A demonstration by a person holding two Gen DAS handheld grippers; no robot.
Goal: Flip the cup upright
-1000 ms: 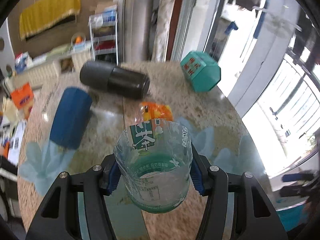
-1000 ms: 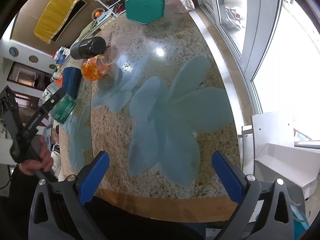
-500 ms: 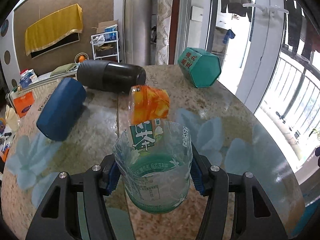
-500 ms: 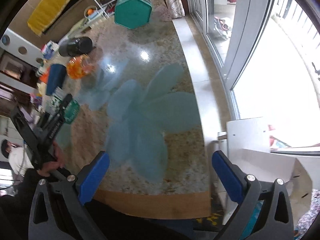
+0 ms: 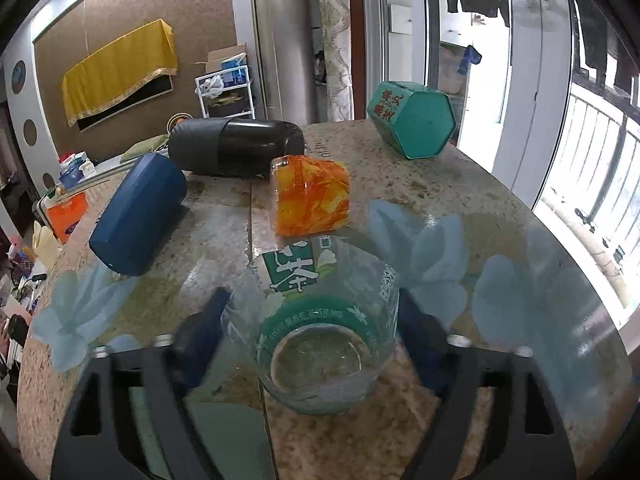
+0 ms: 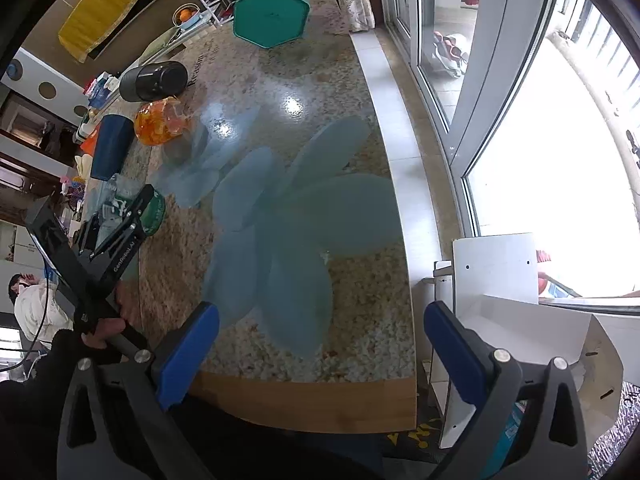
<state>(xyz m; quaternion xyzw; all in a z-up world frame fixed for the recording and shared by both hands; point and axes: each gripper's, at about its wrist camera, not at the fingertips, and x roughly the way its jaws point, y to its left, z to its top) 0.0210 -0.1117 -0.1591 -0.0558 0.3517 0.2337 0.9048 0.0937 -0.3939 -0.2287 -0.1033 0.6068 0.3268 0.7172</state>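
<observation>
- The clear cup (image 5: 316, 328), printed with a green label, stands upright on the granite table (image 5: 460, 184), mouth up, so its round base shows through the open rim in the left wrist view.
- The left gripper (image 5: 312, 330) sits around the cup, one blue pad (image 5: 204, 330) on either side; the pads look blurred and a sliver of space shows on each side, so I cannot tell whether they touch the wall or stand just off it.
- In the right wrist view the same cup (image 6: 120, 200) shows only in part behind the left gripper's black frame, near the table's left edge.
- Just beyond the cup an orange patterned cup (image 5: 310, 198) lies on its side.
- Left of it lies a dark blue cup (image 5: 140, 216), also on its side, and behind both a black flask (image 5: 234, 146) lies flat.
- A teal hexagonal box (image 5: 414, 124) rests tilted at the far right of the table.
- The right gripper (image 6: 320, 344) hovers at the near table edge with its fingers wide apart and nothing between them, well apart from the cup.
</observation>
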